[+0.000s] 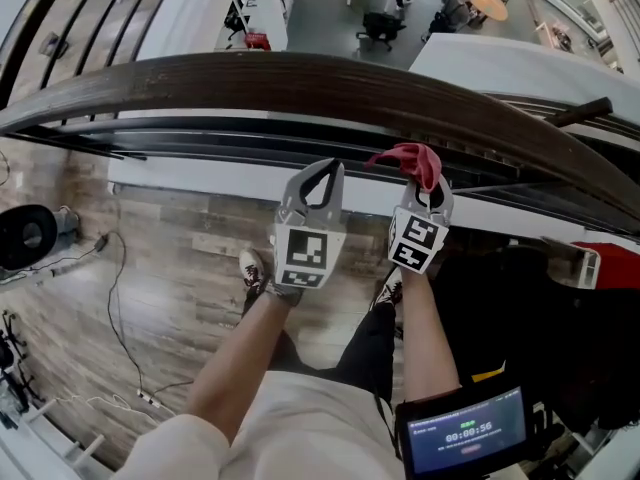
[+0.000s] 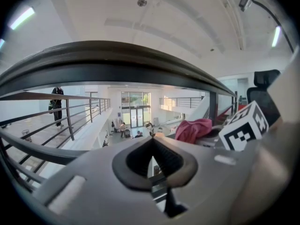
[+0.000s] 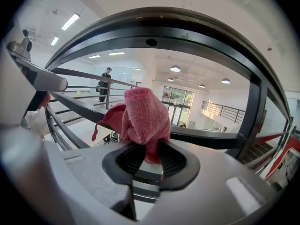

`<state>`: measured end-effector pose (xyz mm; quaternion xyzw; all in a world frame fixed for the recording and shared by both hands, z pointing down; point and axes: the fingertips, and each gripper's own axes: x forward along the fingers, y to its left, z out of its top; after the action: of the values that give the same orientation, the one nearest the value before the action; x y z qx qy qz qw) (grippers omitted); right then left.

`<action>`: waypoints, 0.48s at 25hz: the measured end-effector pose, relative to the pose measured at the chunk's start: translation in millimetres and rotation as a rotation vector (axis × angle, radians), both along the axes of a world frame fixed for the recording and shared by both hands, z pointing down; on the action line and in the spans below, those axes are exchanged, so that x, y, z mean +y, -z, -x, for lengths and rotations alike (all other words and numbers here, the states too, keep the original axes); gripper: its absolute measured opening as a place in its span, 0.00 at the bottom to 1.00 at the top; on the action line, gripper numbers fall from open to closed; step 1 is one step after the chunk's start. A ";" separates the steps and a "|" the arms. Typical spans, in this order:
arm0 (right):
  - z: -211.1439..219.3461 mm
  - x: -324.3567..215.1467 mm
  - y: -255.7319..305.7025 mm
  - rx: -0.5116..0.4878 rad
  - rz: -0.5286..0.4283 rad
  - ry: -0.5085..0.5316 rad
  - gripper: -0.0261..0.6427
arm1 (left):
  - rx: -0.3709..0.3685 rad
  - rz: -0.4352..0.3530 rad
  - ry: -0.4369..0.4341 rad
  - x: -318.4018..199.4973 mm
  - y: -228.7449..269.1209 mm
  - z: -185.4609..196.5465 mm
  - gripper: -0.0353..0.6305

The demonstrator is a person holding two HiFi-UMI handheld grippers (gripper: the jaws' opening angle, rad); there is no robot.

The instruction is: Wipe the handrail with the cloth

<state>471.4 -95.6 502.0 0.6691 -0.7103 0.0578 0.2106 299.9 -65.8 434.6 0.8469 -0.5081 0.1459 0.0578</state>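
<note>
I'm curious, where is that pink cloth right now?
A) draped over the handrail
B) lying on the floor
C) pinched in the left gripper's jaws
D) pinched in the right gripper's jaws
D: the right gripper view shows the pink cloth clamped between the jaws of the right gripper, close to the handrail; the left gripper is shut on nothing.

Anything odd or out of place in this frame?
Nothing stands out. The right gripper holds the pink cloth in its jaws below the handrail; the left gripper is shut and empty.
</note>
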 end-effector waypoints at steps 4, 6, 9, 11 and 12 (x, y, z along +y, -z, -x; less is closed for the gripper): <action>12.0 -2.3 -2.8 0.006 0.004 0.020 0.17 | -0.005 -0.001 0.004 4.9 -1.3 4.7 0.06; 21.5 -3.4 -2.0 0.004 0.000 0.032 0.17 | -0.005 -0.001 0.010 6.8 -0.4 10.6 0.06; 27.7 -3.2 -1.1 0.004 -0.005 0.033 0.17 | -0.006 -0.002 0.020 9.1 0.8 18.3 0.06; 31.9 -2.6 -1.8 0.004 -0.001 0.037 0.17 | -0.008 -0.004 0.027 9.9 1.0 22.3 0.06; 33.3 -2.7 -3.6 0.005 -0.003 0.038 0.17 | -0.008 -0.005 0.031 9.7 1.0 24.4 0.06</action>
<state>438.1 -98.3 505.5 0.6558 -0.7226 0.0511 0.2126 275.5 -56.1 433.6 0.8385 -0.5217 0.1472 0.0559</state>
